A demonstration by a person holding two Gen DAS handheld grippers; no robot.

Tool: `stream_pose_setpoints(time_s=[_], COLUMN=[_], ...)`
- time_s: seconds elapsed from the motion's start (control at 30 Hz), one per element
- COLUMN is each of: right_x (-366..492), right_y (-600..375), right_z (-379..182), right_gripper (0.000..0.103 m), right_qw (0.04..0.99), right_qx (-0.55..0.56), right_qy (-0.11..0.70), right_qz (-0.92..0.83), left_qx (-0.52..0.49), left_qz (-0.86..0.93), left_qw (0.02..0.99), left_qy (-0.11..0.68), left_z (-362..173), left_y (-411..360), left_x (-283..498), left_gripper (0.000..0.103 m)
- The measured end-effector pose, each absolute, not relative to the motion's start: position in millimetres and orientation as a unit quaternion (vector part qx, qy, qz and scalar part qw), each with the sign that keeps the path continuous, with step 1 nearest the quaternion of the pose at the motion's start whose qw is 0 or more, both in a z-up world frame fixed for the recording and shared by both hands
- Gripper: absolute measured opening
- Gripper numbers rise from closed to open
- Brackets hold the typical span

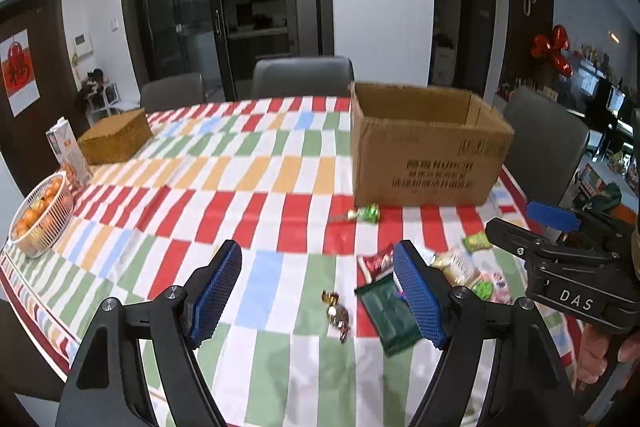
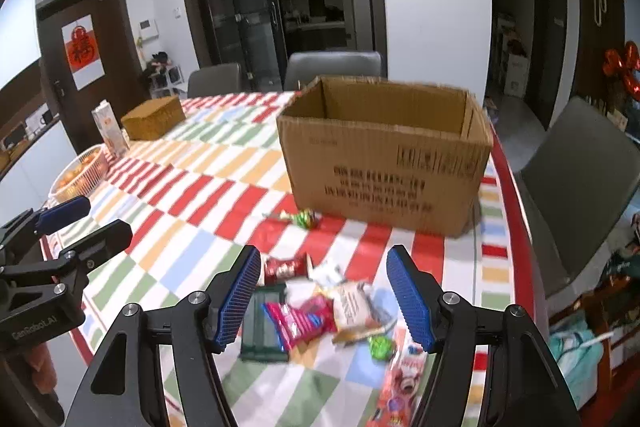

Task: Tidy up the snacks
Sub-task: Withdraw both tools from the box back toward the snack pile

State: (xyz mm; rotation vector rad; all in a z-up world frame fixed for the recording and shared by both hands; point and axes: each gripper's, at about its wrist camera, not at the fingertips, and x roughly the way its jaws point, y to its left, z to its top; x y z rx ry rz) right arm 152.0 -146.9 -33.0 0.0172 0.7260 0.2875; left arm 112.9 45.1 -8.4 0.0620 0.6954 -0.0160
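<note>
An open cardboard box (image 1: 424, 155) (image 2: 384, 163) stands on the checked tablecloth. A green wrapped candy (image 1: 366, 214) (image 2: 304, 218) lies in front of it. My left gripper (image 1: 316, 291) is open and empty above a gold-wrapped candy (image 1: 338, 315), next to a dark green packet (image 1: 390, 315). My right gripper (image 2: 322, 293) is open and empty over a pile of snack packets: a pink packet (image 2: 302, 321), a white packet (image 2: 352, 301), a red packet (image 2: 286, 267) and the dark green packet (image 2: 266, 327). The right gripper also shows in the left wrist view (image 1: 532, 227).
A white basket of oranges (image 1: 40, 219), a juice carton (image 1: 68, 151) and a woven box (image 1: 116, 137) stand at the table's left. Grey chairs (image 1: 302, 77) (image 2: 576, 171) surround the table. The table edge runs close on the right (image 2: 516, 211).
</note>
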Motion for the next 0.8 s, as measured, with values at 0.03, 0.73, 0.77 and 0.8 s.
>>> stream_pose_setpoints(time_s=[0.03,0.73,0.77,0.8], right_x=[152,169,172,174], right_y=[-147,-148,-149,-150], right_z=[-36,-107,-109,-111], right_gripper=[0.066,0.066,0.066,0.066], right_qw=[0.923,0.890,0.888,0.887], right_qx=[0.009,-0.021,-0.021,-0.019], right_qy=[0.358,0.444,0.448,0.450], right_qz=[0.139,0.102,0.100,0.100], left_qx=[0.034,0.023,0.022,0.021], left_qz=[-0.007,-0.015,-0.017,-0.017], left_qw=[0.937,0.885,0.884,0.883], left_qy=[0.347,0.464,0.466,0.469], left_z=[-14,-111,-113,-116], left_y=[45,47,46,45], left_x=[113,141,143,146], left_gripper=[0.078,0.074,0.073,0.073])
